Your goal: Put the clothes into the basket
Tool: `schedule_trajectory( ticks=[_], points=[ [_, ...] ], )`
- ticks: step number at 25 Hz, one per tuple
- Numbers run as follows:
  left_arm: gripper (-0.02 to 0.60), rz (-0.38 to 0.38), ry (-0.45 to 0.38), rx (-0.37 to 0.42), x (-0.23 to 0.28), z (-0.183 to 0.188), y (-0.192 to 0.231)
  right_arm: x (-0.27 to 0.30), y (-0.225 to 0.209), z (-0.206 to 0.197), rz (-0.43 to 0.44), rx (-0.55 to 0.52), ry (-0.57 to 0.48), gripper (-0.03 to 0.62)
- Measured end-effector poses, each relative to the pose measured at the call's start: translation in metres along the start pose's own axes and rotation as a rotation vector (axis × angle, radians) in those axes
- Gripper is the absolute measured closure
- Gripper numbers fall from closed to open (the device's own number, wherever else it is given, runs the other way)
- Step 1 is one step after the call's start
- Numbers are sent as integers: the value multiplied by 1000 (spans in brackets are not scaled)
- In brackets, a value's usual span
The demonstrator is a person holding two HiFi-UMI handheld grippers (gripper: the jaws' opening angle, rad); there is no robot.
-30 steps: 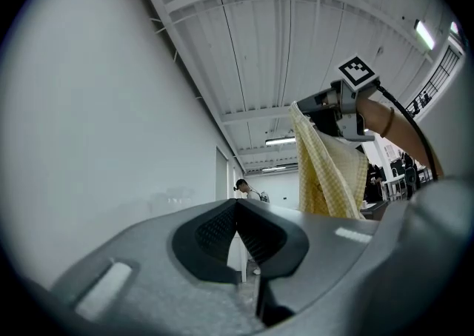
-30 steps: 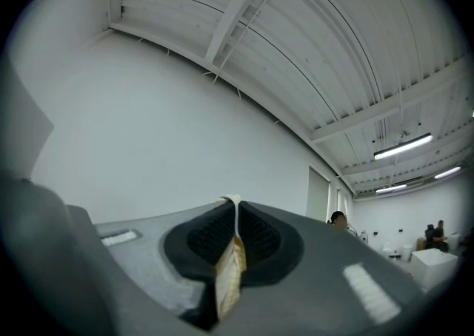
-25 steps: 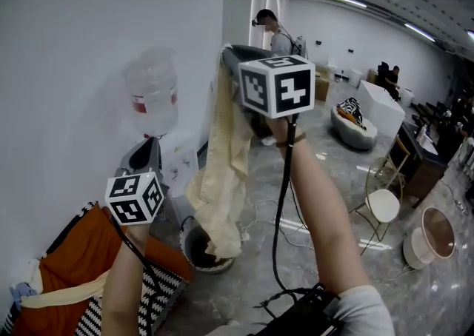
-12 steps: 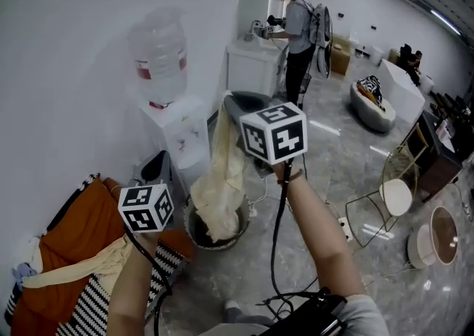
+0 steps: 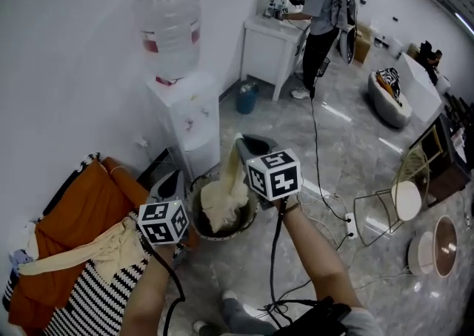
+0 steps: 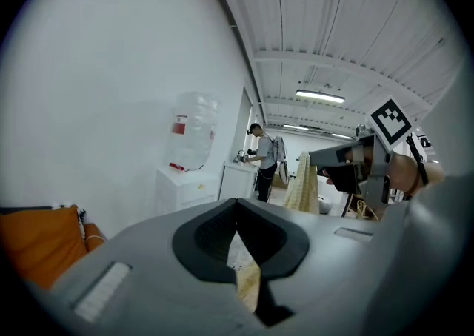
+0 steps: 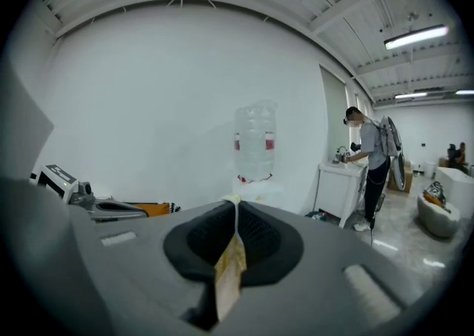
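Head view downward; all share water dispenser (image 5: 187,116).

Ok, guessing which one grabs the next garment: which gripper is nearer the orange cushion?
Left. The left gripper hangs by the orange cushion's right edge; the right gripper is above the basket, farther off.

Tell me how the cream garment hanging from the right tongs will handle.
Probably floppy: the cream garment drapes straight down from the right tongs and bunches in the basket. Likely light, since a thin pinched edge carries it. It may snag the rim.
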State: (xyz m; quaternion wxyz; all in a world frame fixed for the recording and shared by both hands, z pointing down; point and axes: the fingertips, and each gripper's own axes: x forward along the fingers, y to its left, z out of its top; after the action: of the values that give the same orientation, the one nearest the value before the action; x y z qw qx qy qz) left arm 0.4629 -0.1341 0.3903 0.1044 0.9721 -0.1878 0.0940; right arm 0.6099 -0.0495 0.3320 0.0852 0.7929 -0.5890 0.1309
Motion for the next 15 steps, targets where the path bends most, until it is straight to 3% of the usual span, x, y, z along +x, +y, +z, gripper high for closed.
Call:
schedule_trajectory(
  ticks=[6,11,15],
  points=[
    [586,27,92,-38,18,-71,16,43,1,-78,8,37,100,577],
    [586,79,213,-66,8,-145,29,66,12,-154,29,77,211,577],
    [586,104,258,-120,2,-180,44,85,15,-198,20,99,269,577]
  ],
)
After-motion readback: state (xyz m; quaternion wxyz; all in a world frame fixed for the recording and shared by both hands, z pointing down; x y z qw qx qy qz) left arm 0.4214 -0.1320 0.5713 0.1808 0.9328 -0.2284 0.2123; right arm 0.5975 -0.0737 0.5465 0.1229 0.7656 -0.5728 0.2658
